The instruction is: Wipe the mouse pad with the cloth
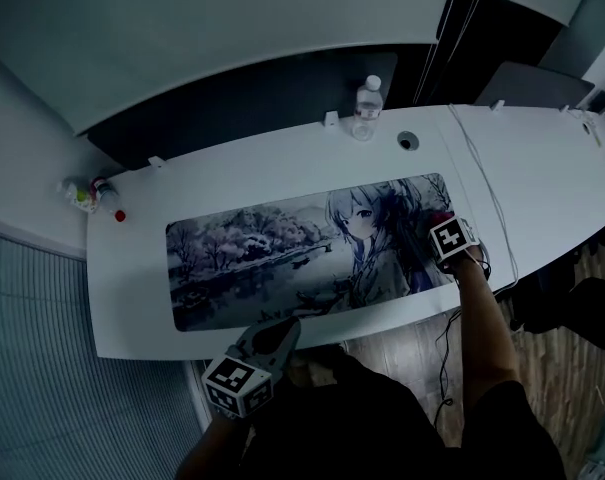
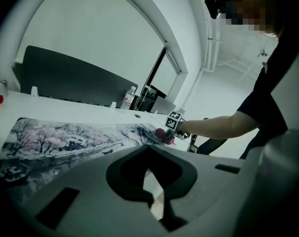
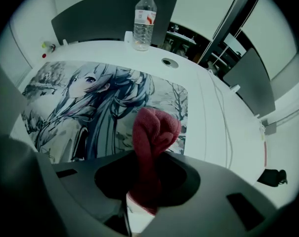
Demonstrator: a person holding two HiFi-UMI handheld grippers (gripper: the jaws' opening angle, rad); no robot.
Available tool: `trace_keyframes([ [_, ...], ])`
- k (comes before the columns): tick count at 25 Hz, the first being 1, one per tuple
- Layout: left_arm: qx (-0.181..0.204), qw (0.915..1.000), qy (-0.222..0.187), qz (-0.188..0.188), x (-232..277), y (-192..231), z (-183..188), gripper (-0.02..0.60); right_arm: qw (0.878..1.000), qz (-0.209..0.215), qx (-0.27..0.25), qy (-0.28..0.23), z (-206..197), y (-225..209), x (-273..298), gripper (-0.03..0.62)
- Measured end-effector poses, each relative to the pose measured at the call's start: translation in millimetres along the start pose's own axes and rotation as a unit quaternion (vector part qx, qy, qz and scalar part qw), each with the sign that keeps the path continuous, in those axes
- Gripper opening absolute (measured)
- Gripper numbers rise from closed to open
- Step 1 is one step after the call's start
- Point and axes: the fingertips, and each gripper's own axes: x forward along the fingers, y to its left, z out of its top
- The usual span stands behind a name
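Note:
A long mouse pad [image 1: 282, 253] printed with an anime girl and blossom trees lies flat on the white desk [image 1: 542, 168]. My right gripper [image 1: 430, 238] rests over the pad's right end, shut on a bunched red cloth [image 3: 154, 127]. In the right gripper view the cloth sticks out from the jaws and presses on the mouse pad [image 3: 90, 102] near its right edge. My left gripper [image 1: 277, 330] hangs at the desk's front edge below the pad, shut and empty. From the left gripper view the mouse pad [image 2: 65, 135] stretches away toward the cloth [image 2: 161, 134].
A water bottle [image 1: 367, 108] stands at the back of the desk, beside a round cable hole [image 1: 408, 140]. A white cable [image 1: 482, 188] runs down the desk right of the pad. Small items [image 1: 87, 196] sit at the far left corner. A dark divider [image 1: 262, 93] lines the back.

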Motion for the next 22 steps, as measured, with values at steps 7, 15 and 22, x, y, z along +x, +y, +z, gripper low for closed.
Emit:
trace_keyframes([
  [7, -0.011, 0.9999, -0.003, 0.001, -35, 34, -2, 0.006, 0.999, 0.031, -0.020, -0.014, 45, 63, 7, 0.112],
  [15, -0.014, 0.9999, -0.009, -0.002, -66, 69, -1, 0.006, 0.996, 0.044, -0.059, -0.040, 90, 155, -13, 0.112],
  [22, -0.018, 0.9998, -0.008, -0.008, -86, 95, -2, 0.006, 0.994, 0.064, -0.064, -0.066, 119, 240, -34, 0.112],
])
